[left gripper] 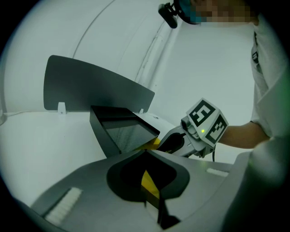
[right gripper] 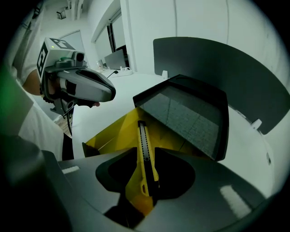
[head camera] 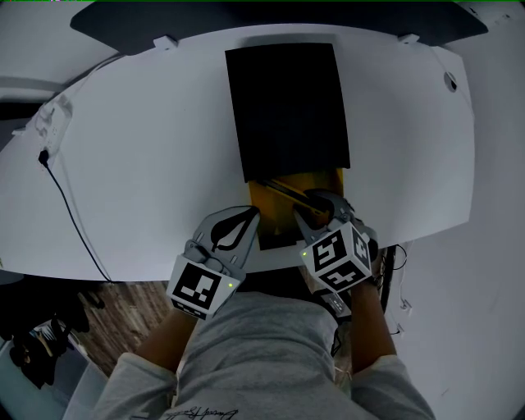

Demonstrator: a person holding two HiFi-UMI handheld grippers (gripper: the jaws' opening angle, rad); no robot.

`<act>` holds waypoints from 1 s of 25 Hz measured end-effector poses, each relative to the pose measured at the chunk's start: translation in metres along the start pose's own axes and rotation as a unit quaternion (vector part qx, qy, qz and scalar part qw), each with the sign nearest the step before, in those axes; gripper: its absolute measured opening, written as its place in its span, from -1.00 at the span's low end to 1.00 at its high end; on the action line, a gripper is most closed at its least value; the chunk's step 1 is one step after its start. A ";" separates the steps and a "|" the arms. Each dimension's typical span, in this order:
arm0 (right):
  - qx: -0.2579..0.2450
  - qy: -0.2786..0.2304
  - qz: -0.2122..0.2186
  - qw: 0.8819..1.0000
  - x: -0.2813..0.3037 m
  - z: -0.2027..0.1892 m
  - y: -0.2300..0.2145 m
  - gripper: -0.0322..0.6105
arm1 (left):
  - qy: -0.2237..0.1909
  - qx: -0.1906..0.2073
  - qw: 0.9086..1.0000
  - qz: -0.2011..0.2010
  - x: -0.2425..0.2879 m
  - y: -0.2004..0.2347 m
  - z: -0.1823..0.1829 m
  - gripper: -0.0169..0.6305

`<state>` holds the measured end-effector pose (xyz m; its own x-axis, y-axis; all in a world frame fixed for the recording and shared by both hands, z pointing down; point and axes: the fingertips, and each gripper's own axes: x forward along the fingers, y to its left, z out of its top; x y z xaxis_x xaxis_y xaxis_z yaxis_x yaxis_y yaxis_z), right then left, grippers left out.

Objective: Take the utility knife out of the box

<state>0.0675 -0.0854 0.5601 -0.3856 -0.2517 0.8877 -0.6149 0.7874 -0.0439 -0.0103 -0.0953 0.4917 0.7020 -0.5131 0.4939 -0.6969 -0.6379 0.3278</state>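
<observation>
At the tabletop's [head camera: 139,164] near edge: utility knife [right gripper: 143,145] is lying in the yellow tray [right gripper: 115,133], black box sleeve [head camera: 287,107] overhanging the tray's far end. Right hand-held gripper [right gripper: 146,156] is straddling the knife, jaws spread; left hand-held gripper [left gripper: 146,154] is pinching the tray wall.

A white curved table [head camera: 123,164] stands on wood-plank floor [head camera: 135,316], a dark panel [head camera: 394,20] along its far edge.

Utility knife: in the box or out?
In. The yellow-and-black utility knife lies in the yellow inner tray sticking out of the black box sleeve.
</observation>
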 end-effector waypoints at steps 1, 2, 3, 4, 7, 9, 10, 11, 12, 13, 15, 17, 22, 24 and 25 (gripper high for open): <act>-0.005 0.006 0.001 1.000 0.002 -0.001 0.001 -0.46 | 0.003 -0.005 1.000 0.001 -0.001 0.001 -0.001 -0.94; -0.010 0.012 0.001 1.000 0.004 -0.002 0.001 -0.45 | 0.007 -0.010 1.000 0.001 -0.001 0.001 -0.001 -0.95; -0.015 0.018 0.001 1.000 0.006 -0.002 0.001 -0.44 | 0.011 -0.015 1.000 0.001 -0.002 0.002 -0.002 -0.95; -0.019 0.023 0.001 1.000 0.008 -0.003 0.002 -0.43 | 0.015 -0.019 1.000 0.001 -0.002 0.002 -0.003 -0.95; -0.030 0.036 0.002 0.999 0.013 -0.005 0.002 -0.41 | 0.014 -0.021 1.000 0.003 -0.003 0.005 -0.007 -0.95; -0.036 0.044 0.001 0.998 0.016 -0.006 0.003 -0.40 | 0.010 -0.020 1.000 0.004 -0.003 0.007 -0.009 -0.95; -0.040 0.048 0.001 0.998 0.017 -0.006 0.003 -0.39 | 0.015 -0.025 1.000 0.004 -0.004 0.007 -0.010 -0.95; -0.043 0.053 0.000 0.998 0.019 -0.007 0.004 -0.39 | 0.021 -0.031 0.999 0.004 -0.004 0.007 -0.011 -0.95; -0.047 0.058 0.000 0.997 0.021 -0.008 0.004 -0.38 | 0.024 -0.034 0.999 0.003 -0.005 0.007 -0.012 -0.95; -0.050 0.063 0.000 0.997 0.023 -0.009 0.004 -0.38 | 0.026 -0.035 0.999 0.003 -0.005 0.008 -0.013 -0.94; -0.056 0.072 -0.002 0.996 0.026 -0.011 0.005 -0.37 | 0.025 -0.035 0.999 0.003 -0.006 0.009 -0.015 -0.95; -0.059 0.077 -0.003 0.995 0.028 -0.011 0.005 -0.37 | 0.018 -0.029 0.999 0.004 -0.005 0.010 -0.017 -0.94; -0.063 0.085 -0.001 0.994 0.033 -0.012 0.005 -0.37 | 0.019 -0.032 0.999 0.003 -0.006 0.012 -0.020 -0.94; -0.065 0.089 -0.001 0.994 0.034 -0.013 0.004 -0.37 | 0.013 -0.027 1.000 0.004 -0.006 0.014 -0.020 -0.95; -0.066 0.091 0.000 0.994 0.034 -0.013 0.004 -0.37 | 0.015 -0.028 0.999 0.004 -0.006 0.014 -0.021 -0.95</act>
<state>0.0607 -0.0834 0.5964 -0.2467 -0.1560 0.9565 -0.5147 0.8573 0.0070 -0.0276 -0.0888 0.5100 0.6927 -0.5001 0.5196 -0.7098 -0.6002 0.3686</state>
